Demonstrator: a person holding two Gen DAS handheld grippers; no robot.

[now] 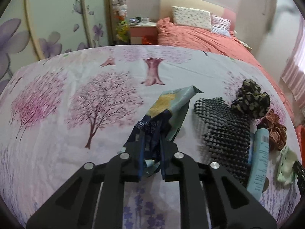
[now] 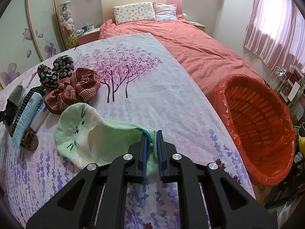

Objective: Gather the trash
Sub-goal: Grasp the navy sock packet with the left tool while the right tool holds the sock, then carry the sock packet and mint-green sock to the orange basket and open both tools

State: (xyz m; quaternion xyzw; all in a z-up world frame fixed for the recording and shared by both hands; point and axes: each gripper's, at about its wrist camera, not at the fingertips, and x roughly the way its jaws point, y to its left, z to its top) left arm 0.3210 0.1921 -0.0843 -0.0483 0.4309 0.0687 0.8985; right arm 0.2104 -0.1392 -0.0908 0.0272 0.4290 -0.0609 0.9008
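Observation:
In the left wrist view my left gripper [image 1: 152, 136] is shut on a crumpled snack wrapper [image 1: 171, 106], teal, yellow and dark blue, whose top sticks up past the fingertips above the flowered tablecloth [image 1: 76, 87]. In the right wrist view my right gripper [image 2: 152, 135] is shut on the cuff of a pale green sock [image 2: 82, 133], which lies flat on the cloth to the left of the fingers. An orange-red basket lined with a red bag [image 2: 257, 126] stands beside the table at the right, and nothing shows inside it.
To the right of the wrapper lie a black mesh mat [image 1: 223, 133], a light blue tube [image 1: 259, 162], a dark floral scrunchie [image 1: 249, 101] and a red-brown scrunchie [image 2: 74, 91]. A bed with a coral duvet [image 2: 190, 45] is behind the table.

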